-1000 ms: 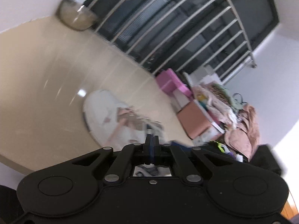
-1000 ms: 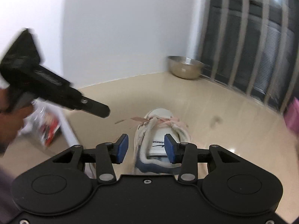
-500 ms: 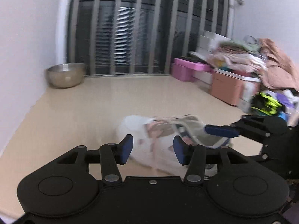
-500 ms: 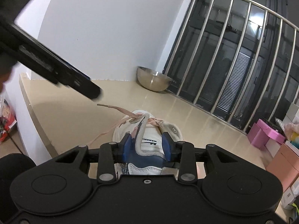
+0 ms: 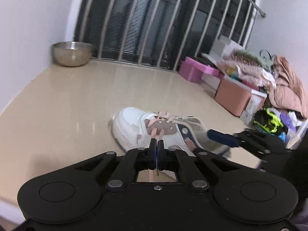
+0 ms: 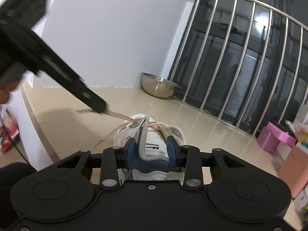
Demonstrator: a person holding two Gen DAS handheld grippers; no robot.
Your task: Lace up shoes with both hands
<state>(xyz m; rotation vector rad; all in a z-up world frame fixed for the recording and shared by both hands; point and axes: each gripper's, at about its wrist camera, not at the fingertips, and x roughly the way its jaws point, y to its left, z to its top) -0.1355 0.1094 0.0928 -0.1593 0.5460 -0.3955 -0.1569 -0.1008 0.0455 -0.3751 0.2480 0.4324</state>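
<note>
Now | shoe lies flat | toe toward bowl corner

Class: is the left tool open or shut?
Shut: the left tool has its blue pads together, pinching the pink lace.

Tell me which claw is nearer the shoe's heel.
Right. The right claw straddles the shoe at its heel end; the left claw sits beside the shoe's middle, shut on the lace.
</note>
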